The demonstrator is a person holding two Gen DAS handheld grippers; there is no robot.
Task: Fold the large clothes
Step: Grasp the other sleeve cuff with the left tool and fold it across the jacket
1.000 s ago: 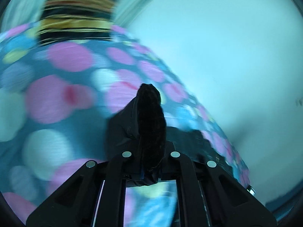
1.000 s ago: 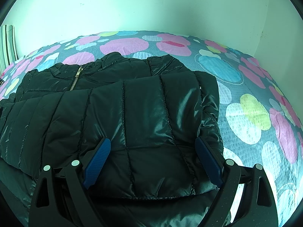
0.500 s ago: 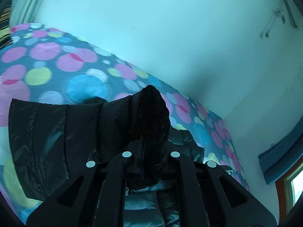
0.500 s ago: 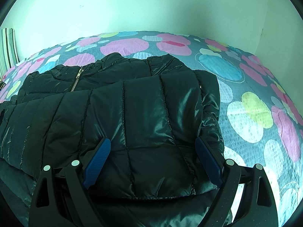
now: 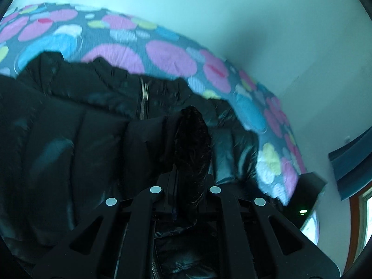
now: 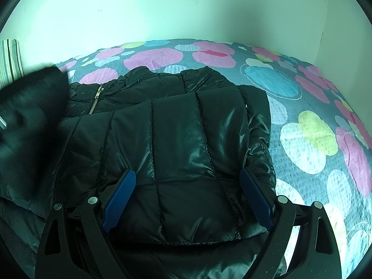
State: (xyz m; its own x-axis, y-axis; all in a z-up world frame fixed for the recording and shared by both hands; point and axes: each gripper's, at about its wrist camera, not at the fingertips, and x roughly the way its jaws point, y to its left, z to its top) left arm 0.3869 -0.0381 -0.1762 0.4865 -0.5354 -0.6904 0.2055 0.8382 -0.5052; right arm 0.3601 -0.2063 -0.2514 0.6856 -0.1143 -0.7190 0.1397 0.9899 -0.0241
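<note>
A bedspread (image 6: 309, 137) printed with pink, blue, yellow and white blobs stretches ahead and to the right, a pale wall (image 6: 162, 7) rises beyond it, a striped pillow (image 6: 10, 60) sits far left, and a window frame (image 5: 358, 227) edges the right.

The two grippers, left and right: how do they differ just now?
The left gripper is shut on a fuzzy black cuff of the jacket; the right gripper stands wide open, gripping nothing. The right's pads are blue; the left's are hidden by the cuff. Both hang over the same black puffer jacket on the spotted bedspread.
</note>
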